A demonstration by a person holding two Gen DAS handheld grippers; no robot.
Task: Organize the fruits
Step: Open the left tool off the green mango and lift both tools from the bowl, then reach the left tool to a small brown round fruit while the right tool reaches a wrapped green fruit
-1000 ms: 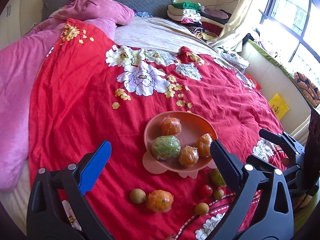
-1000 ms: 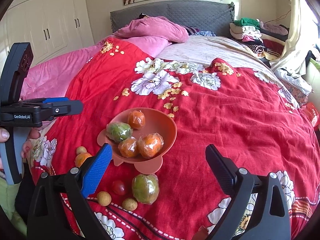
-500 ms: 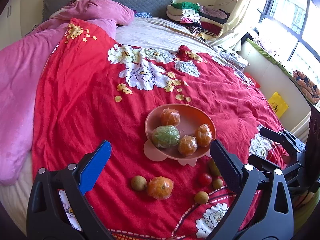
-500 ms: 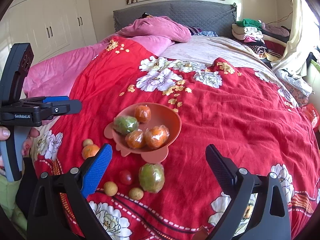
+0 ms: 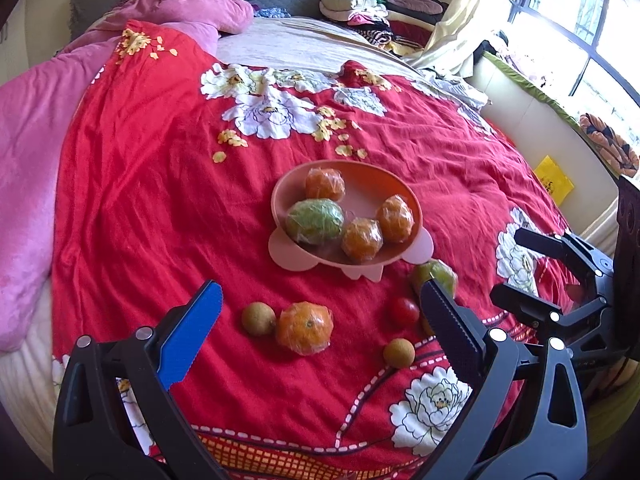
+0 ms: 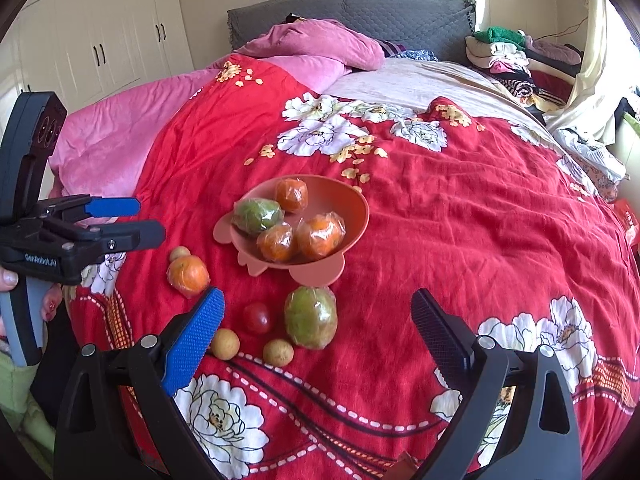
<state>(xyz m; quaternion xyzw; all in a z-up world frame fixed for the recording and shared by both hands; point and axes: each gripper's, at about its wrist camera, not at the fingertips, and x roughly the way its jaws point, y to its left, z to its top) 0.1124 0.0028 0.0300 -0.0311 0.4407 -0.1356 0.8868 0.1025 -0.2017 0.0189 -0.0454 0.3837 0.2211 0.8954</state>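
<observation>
A pink bowl (image 5: 400, 184) (image 6: 352, 204) sits on the red bedspread and holds three wrapped oranges and a wrapped green fruit (image 5: 315, 221). Loose in front of it lie a wrapped orange (image 5: 306, 327) (image 6: 188, 275), a wrapped green fruit (image 6: 311, 317) (image 5: 434, 274), a red tomato (image 6: 258, 317) (image 5: 405, 311) and three small brown fruits (image 6: 225, 343). My left gripper (image 5: 320, 328) is open and empty, above the loose orange. My right gripper (image 6: 316, 324) is open and empty, around the loose green fruit from above.
The red floral bedspread (image 6: 460, 220) covers the bed. A pink quilt (image 5: 24, 128) lies at the left, folded clothes (image 6: 512, 56) at the far right corner. A window and a bench (image 5: 540, 120) stand at the right. White wardrobes (image 6: 100, 28) line the left wall.
Both grippers have come lower and closer to the loose fruits in front of the bowl. Both stay open. No fruit has moved.
</observation>
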